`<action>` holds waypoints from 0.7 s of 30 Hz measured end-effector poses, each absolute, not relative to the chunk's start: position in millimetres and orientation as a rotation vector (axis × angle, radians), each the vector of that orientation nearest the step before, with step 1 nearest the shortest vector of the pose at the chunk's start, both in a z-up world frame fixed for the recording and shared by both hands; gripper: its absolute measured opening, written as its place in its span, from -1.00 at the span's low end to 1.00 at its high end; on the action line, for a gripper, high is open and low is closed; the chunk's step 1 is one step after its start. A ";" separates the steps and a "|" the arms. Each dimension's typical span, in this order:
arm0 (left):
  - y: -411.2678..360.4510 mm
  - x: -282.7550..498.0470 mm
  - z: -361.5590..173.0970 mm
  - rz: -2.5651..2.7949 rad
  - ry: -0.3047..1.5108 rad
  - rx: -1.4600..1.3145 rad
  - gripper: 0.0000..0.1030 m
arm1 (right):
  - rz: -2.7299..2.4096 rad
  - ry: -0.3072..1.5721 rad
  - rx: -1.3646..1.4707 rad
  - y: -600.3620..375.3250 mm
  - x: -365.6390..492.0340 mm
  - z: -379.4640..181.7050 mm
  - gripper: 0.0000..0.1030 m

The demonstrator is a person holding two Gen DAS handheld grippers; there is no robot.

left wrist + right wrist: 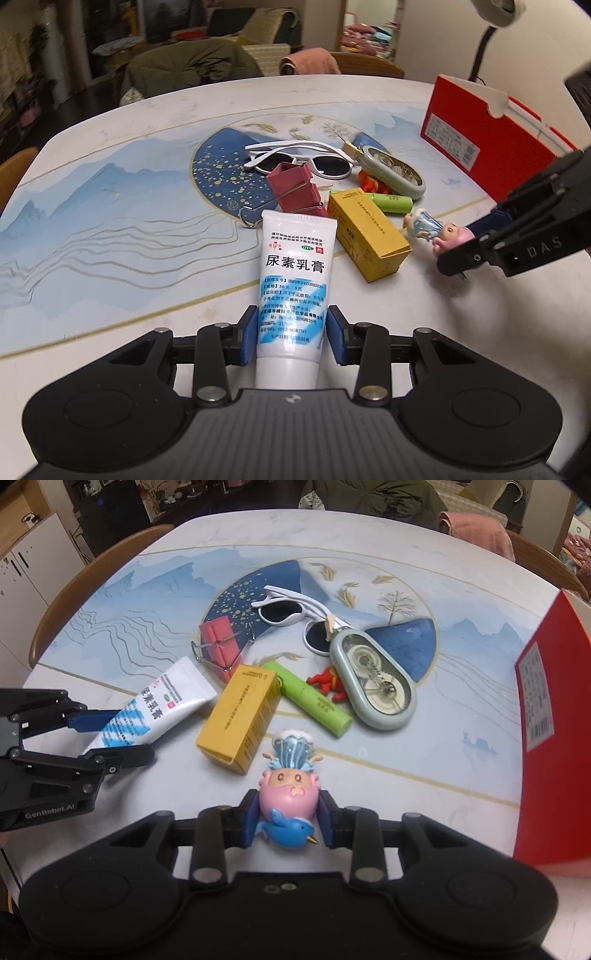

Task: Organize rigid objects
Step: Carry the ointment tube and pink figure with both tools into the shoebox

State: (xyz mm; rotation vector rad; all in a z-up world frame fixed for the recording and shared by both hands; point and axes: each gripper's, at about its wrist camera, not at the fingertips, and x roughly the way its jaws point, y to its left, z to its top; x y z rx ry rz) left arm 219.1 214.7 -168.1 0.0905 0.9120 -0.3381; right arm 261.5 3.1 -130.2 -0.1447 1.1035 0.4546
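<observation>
A white cream tube (pixel 291 273) with blue print lies on the table, cap end toward me. My left gripper (pixel 291 326) is shut on its lower body, a blue pad against each side. From the right wrist view the same tube (pixel 155 709) lies between the left gripper's (pixel 129 736) fingers. My right gripper (pixel 286 814) is shut on a pink and blue cartoon figurine (pixel 290 794), pads pressing its round body. In the left wrist view that figurine (pixel 439 230) sticks out of the right gripper (pixel 467 242) just above the table.
A pile sits mid-table: yellow carton (pixel 240 716), green tube (pixel 314 701), red binder clip (pixel 218 642), white sunglasses (pixel 291 613), grey-green correction tape (pixel 376 679), small red toy (pixel 327 681). A red box (pixel 546 738) stands at the right. Chairs ring the table (pixel 424 775).
</observation>
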 end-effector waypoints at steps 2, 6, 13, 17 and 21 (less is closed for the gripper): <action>213.2 215.1 -165.1 -0.323 0.917 0.069 -0.26 | 0.458 1.096 -0.135 -1.3 257.2 -126.4 -0.38; 208.5 207.7 -158.5 -0.294 0.919 0.044 -0.26 | 0.474 1.082 -0.126 -10.7 247.5 -117.6 -0.38; 193.1 195.7 -146.6 -0.262 0.917 -0.002 -0.27 | 0.500 1.046 -0.105 -33.2 232.3 -98.1 -0.38; 179.0 191.3 -137.3 -0.260 0.918 -0.020 -0.28 | 0.514 1.019 -0.105 -49.9 223.4 -83.4 -0.38; 160.2 189.5 -126.5 -0.264 0.914 -0.042 -0.28 | 0.518 0.998 -0.088 -70.1 218.8 -69.0 -0.38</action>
